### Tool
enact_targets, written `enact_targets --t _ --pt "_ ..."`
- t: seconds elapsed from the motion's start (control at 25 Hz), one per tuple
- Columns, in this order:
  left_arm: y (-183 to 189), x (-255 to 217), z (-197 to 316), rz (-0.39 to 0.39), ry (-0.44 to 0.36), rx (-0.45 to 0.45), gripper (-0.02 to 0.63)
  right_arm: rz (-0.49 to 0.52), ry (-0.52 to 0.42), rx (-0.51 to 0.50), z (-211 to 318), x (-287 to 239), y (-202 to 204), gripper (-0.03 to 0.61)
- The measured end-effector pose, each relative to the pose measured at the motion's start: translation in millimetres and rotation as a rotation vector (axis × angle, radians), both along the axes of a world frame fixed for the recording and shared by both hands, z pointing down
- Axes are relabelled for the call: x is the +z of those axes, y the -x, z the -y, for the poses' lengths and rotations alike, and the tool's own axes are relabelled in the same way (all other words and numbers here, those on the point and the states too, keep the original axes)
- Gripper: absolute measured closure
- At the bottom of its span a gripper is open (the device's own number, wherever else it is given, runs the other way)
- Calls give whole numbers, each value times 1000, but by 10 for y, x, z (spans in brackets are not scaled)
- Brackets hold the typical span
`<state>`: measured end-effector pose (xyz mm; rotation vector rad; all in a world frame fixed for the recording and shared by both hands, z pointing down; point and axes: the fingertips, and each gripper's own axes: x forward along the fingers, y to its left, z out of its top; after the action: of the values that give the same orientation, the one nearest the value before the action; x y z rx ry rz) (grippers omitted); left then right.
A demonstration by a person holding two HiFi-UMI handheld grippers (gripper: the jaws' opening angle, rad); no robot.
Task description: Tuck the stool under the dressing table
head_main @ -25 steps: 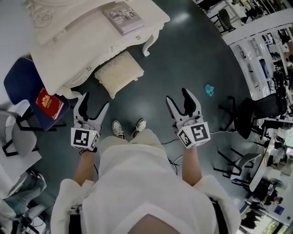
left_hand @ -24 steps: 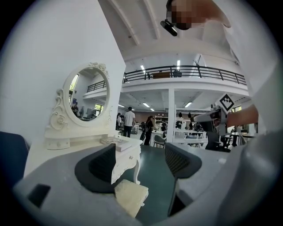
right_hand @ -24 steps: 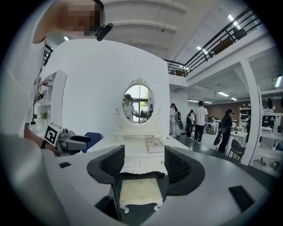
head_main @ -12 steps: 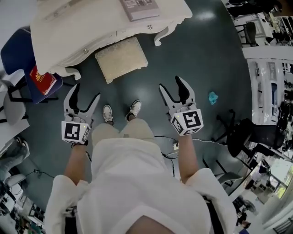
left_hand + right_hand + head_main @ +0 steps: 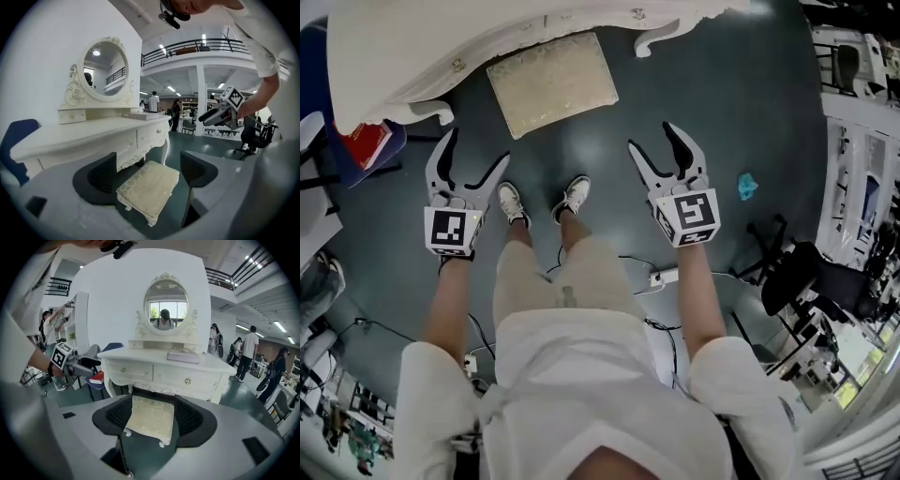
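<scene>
Head view: the stool (image 5: 551,84) stands on the dark floor (image 5: 741,103) in front of the dressing table (image 5: 403,52), between its curved front legs. Its far end is just at the table's front edge and most of the cushion sticks out, so the tuck is not done. The person's shoes (image 5: 508,202) point at the stool. The left gripper (image 5: 476,150) and right gripper (image 5: 653,141) are held out either side of the feet and aimed at it, likely lined up for a two-sided push or grab. Both are well short of the stool, with nothing touching. Left gripper view: the jaws have just been opening and stand very wide. The stool shows in the gap between them but lies farther off on the floor, so nothing is held; the wide gap probably suits the stool's near corner or side. Right gripper view: the jaws are apart too and empty, and the stool is framed square between the pads but beyond them. Its far edge sits under the table's scalloped front below the drawers. Next move, I'd judge: close in and slide it forward.
</scene>
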<state>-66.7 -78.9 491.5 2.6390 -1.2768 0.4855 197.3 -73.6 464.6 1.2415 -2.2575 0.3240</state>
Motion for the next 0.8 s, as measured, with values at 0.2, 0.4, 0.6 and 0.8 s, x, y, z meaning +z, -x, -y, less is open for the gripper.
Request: enact_targets --t 0.2,0.4,0.6,0.8 --pt "-94 743 49 24 31 8 192 -48 46 -30 110 836 39 283" --pt "-236 1437 90 36 63 5 192 -105 76 -18 193 1641 -45 256" --pt "-297 2115 73 64 109 26 183 -155 107 -48 240 2354 -128 256" --pt "-315 2779 23 95 157 39 176 -213 139 -68 348 3014 -229 253"
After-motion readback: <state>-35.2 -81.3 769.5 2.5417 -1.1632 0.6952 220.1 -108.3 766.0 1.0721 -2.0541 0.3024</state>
